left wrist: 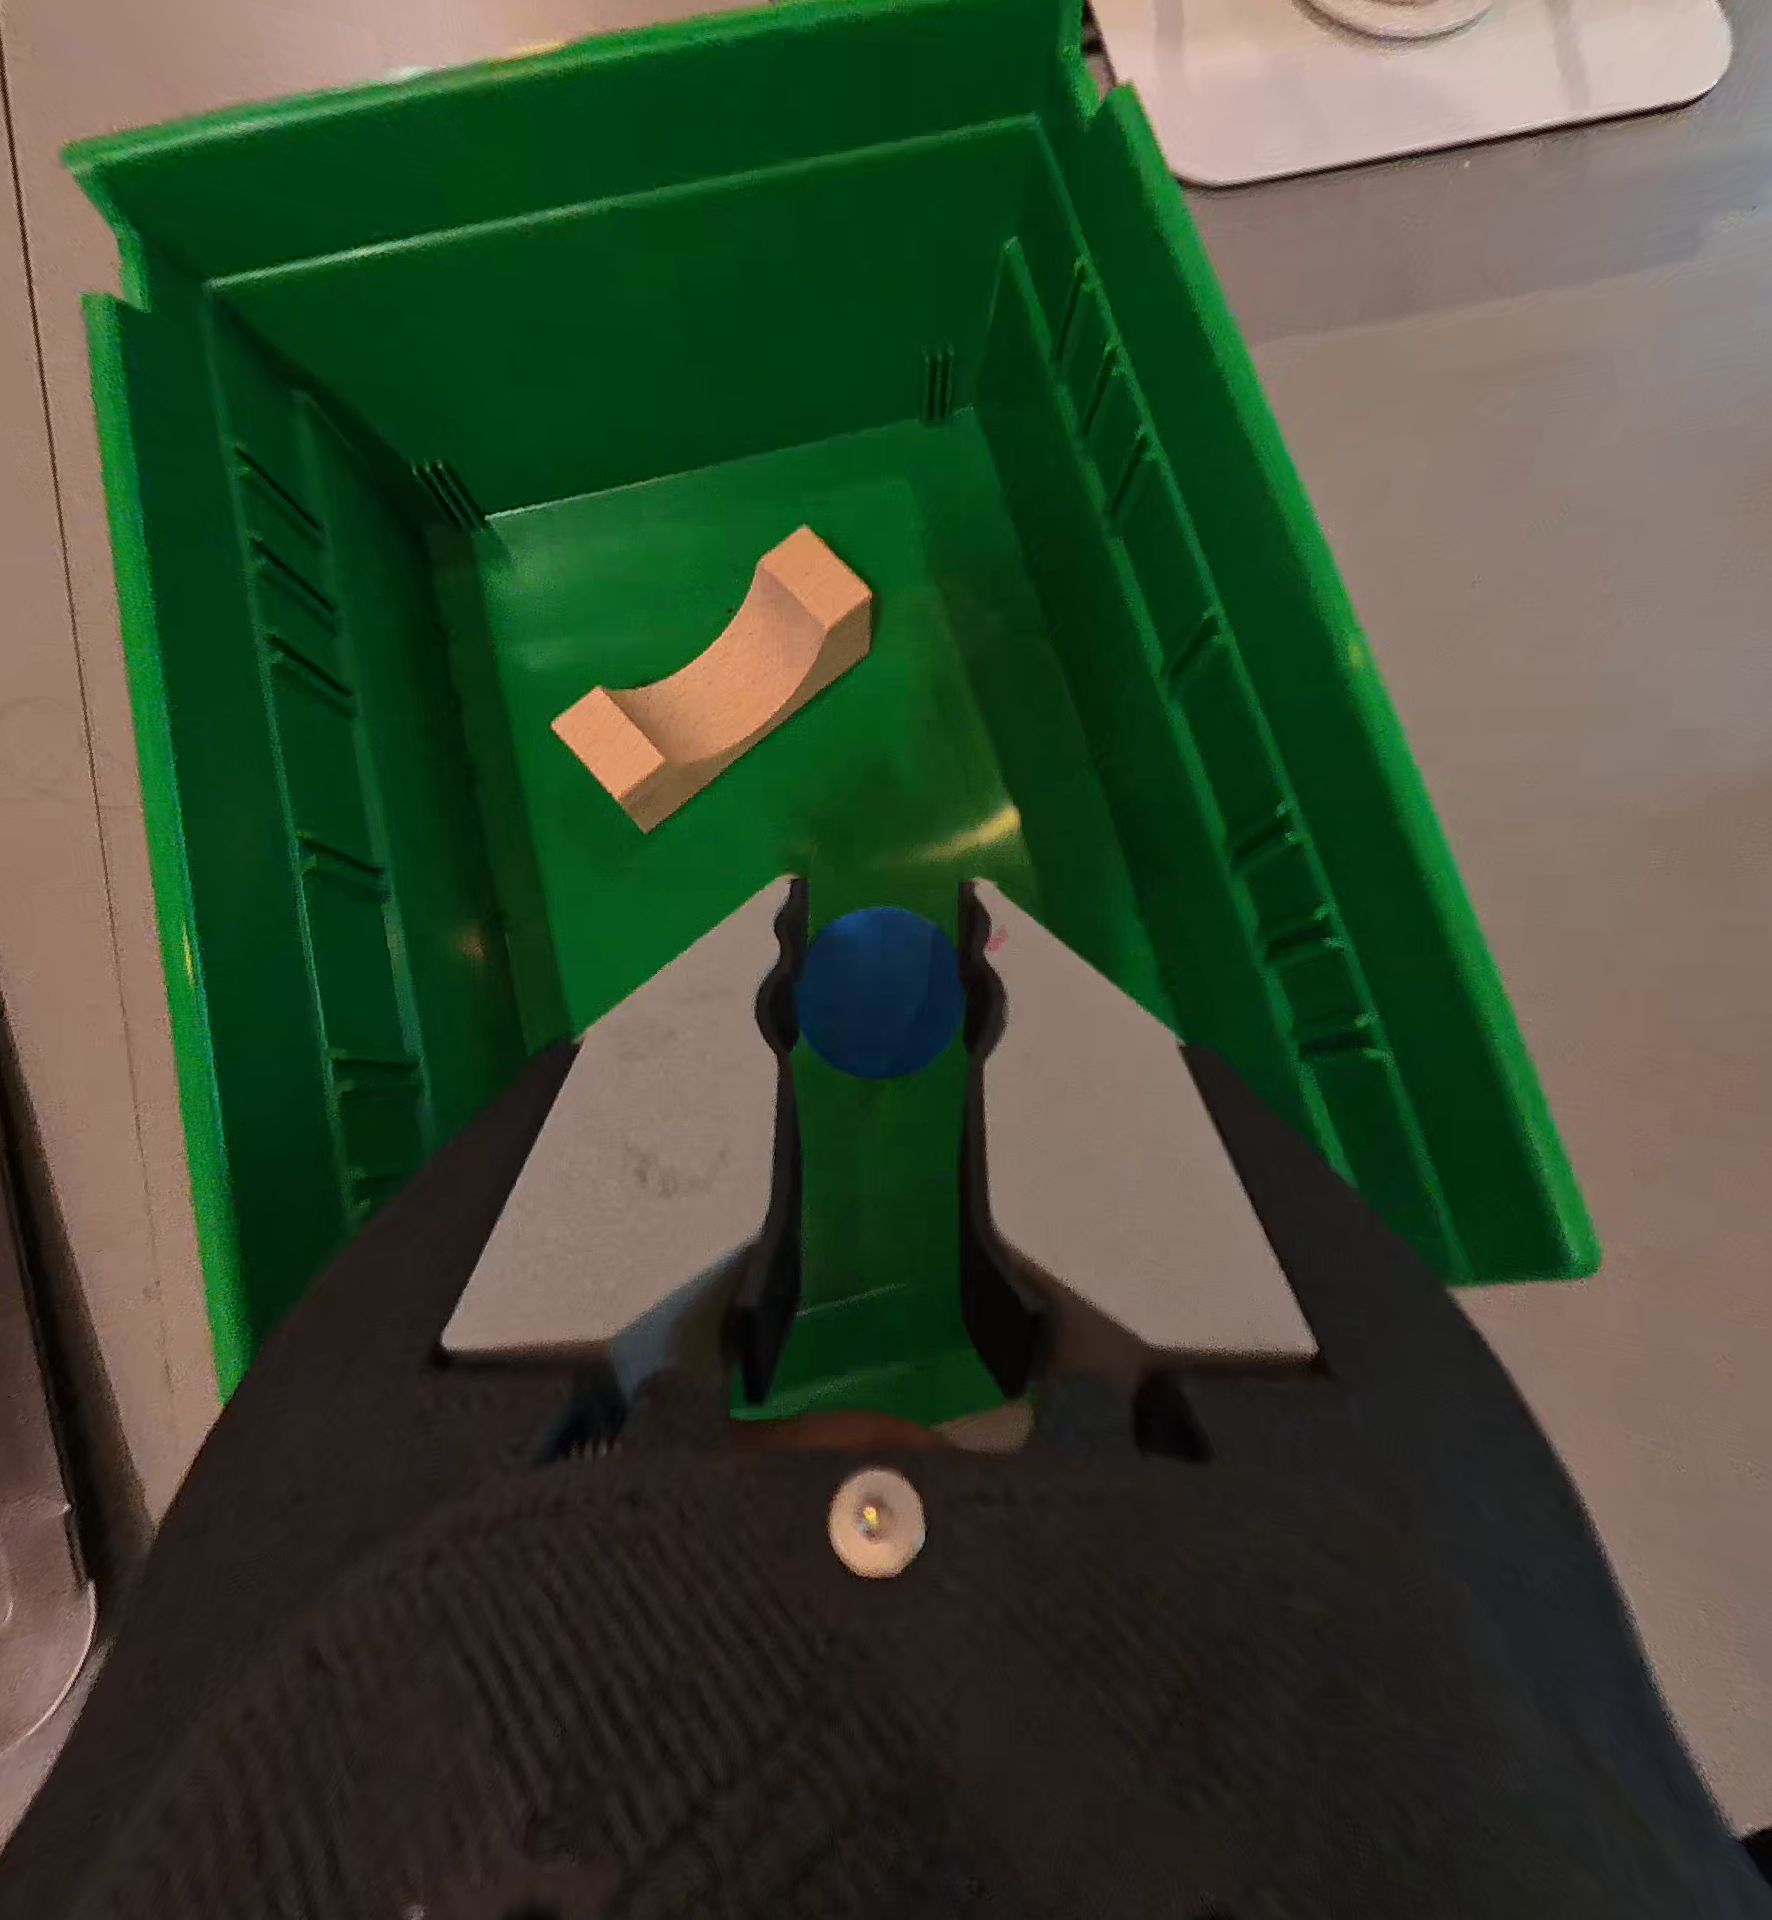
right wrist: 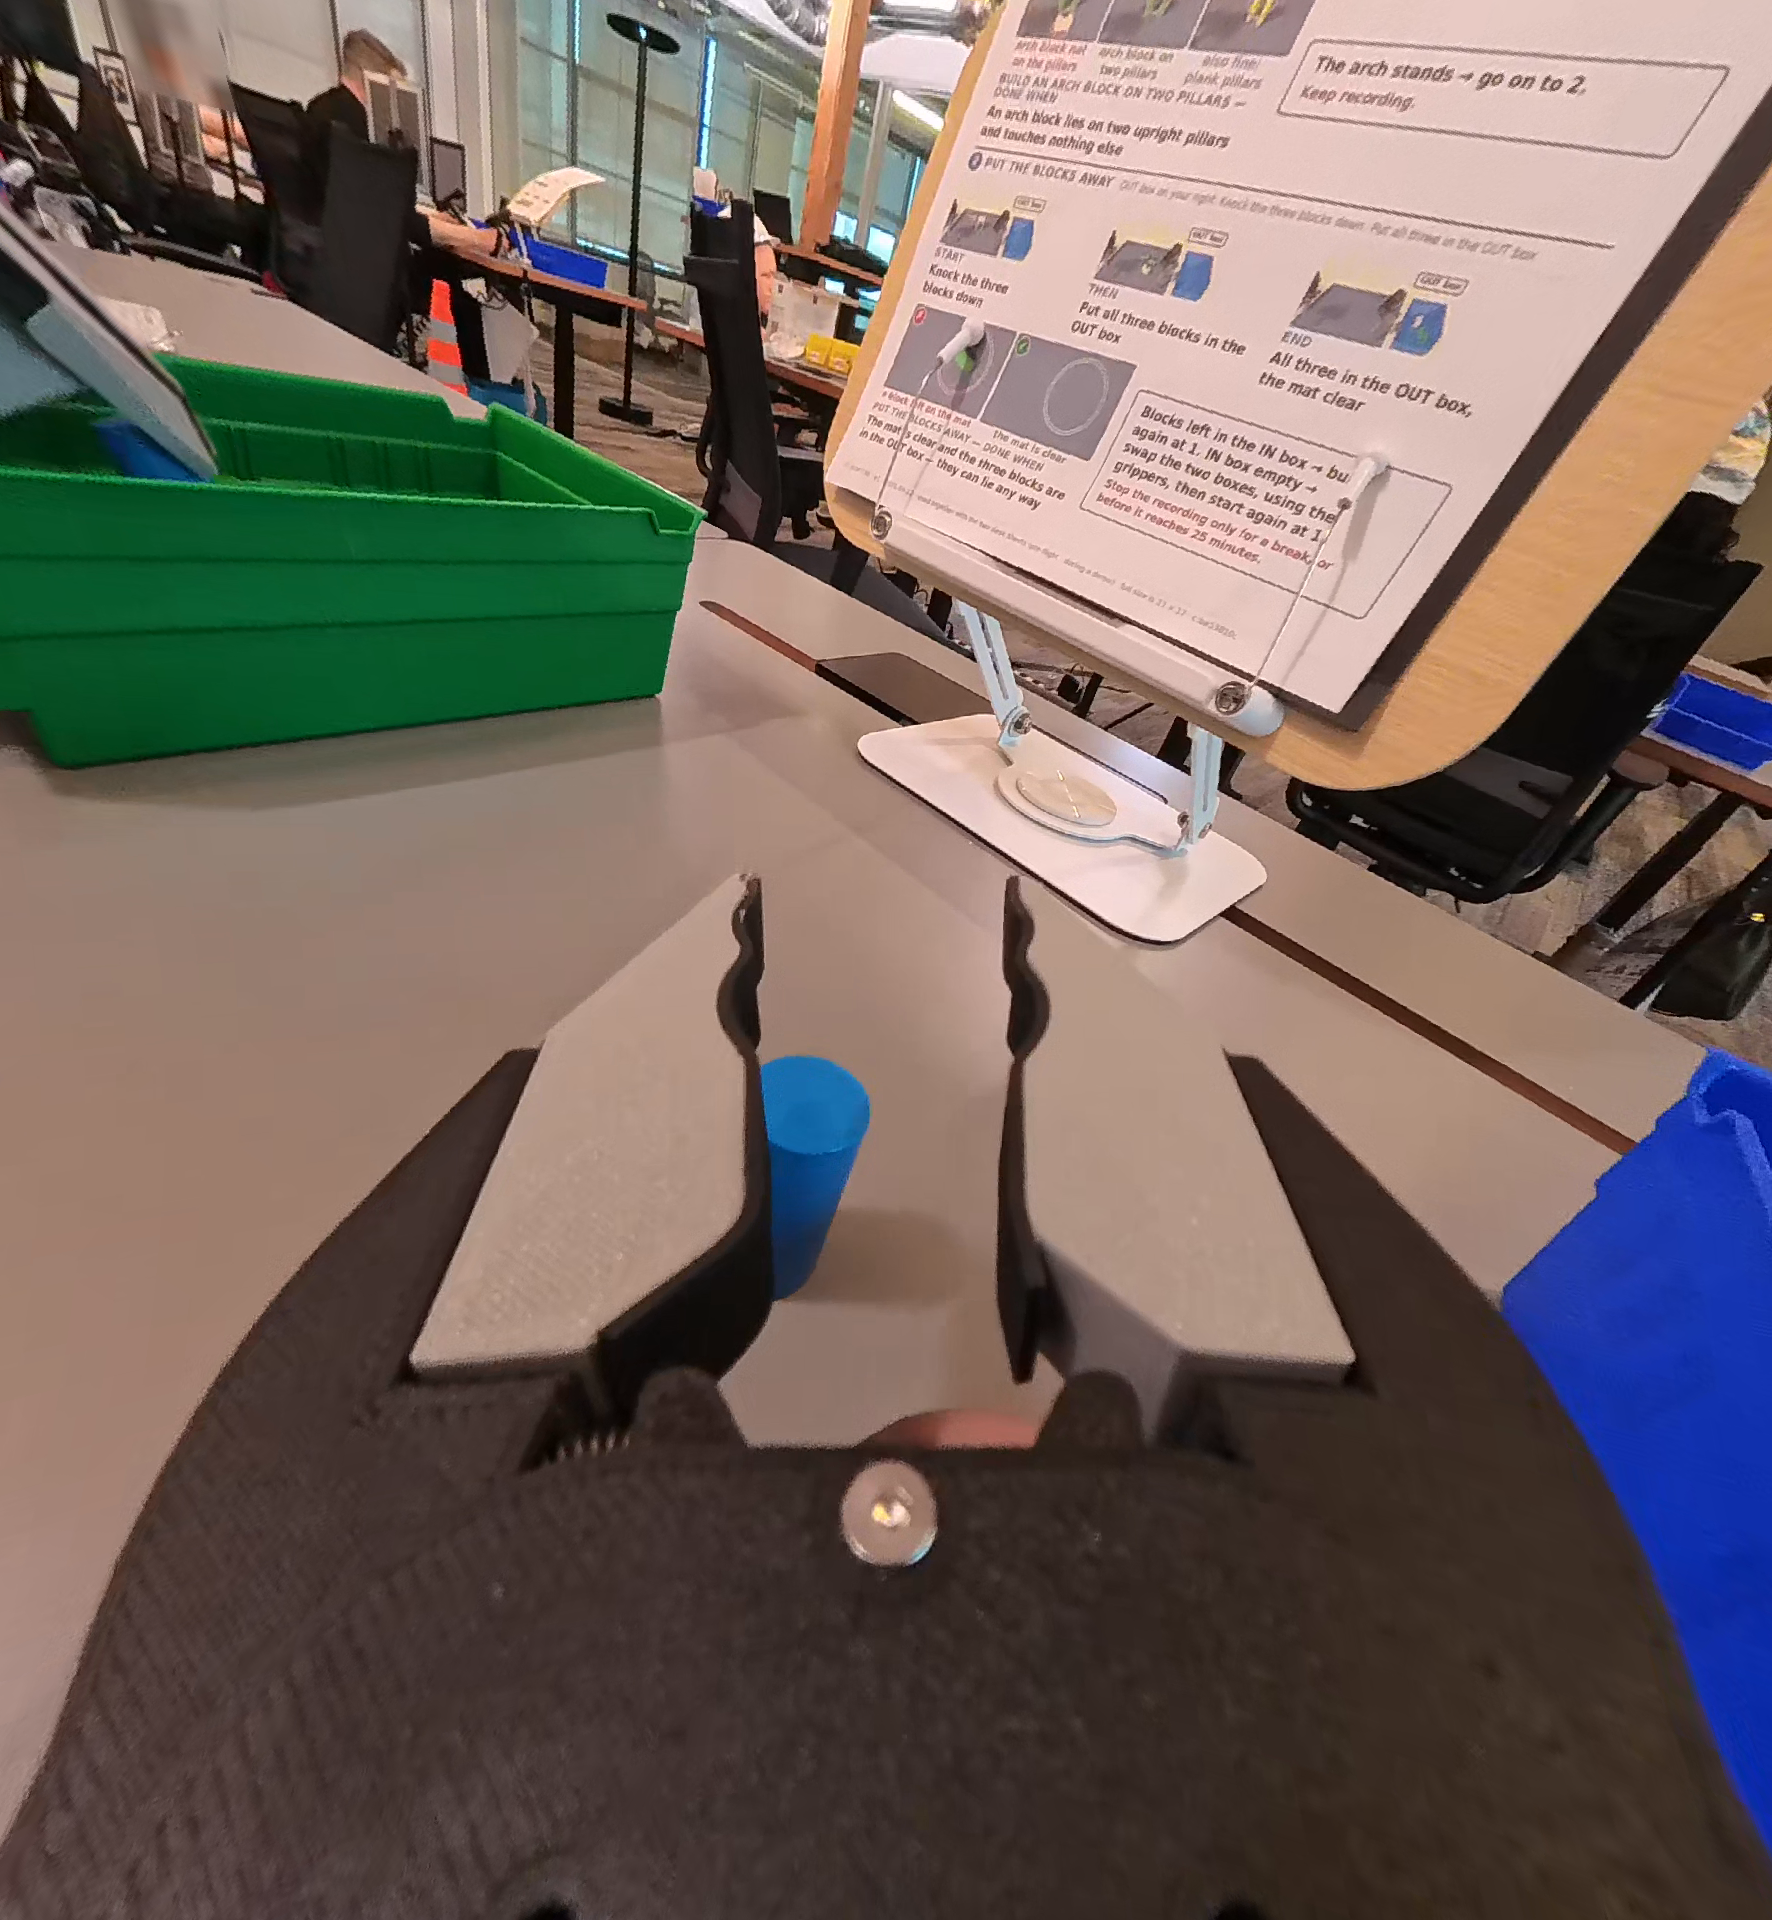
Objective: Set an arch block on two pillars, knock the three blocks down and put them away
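Green bin (left wrist: 653, 312) fills most of the left wrist view, seen from above, and on its floor lies the wooden arch block (left wrist: 716, 691), curved side up, slanting from near left to far right and touching no wall. Over the near end of that bin hangs the left gripper (left wrist: 880, 883), clenched on a blue cylinder (left wrist: 880, 992) whose round end faces the camera; both fingers press against its sides. In the right wrist view the same bin (right wrist: 321, 613) sits at the far left of the grey bench (right wrist: 238, 935), with the left gripper (right wrist: 61, 343) reaching down into it, a patch of blue showing at its tip. The right gripper (right wrist: 877, 894) is low over the bench with its jaws apart, released, and a second blue cylinder (right wrist: 809, 1164) stands upright on the bench between the fingers, right against the left finger and clear of the right one. Whether that finger actually touches it cannot be told. A blue bin (right wrist: 1713, 1403) sits at the near right edge, only partly in view. Beyond the gripper, at the far right, a white stand (right wrist: 1069, 842) rests on the bench and carries a tilted wooden board with a printed instruction sheet (right wrist: 1329, 312). An office with chairs and desks lies behind.
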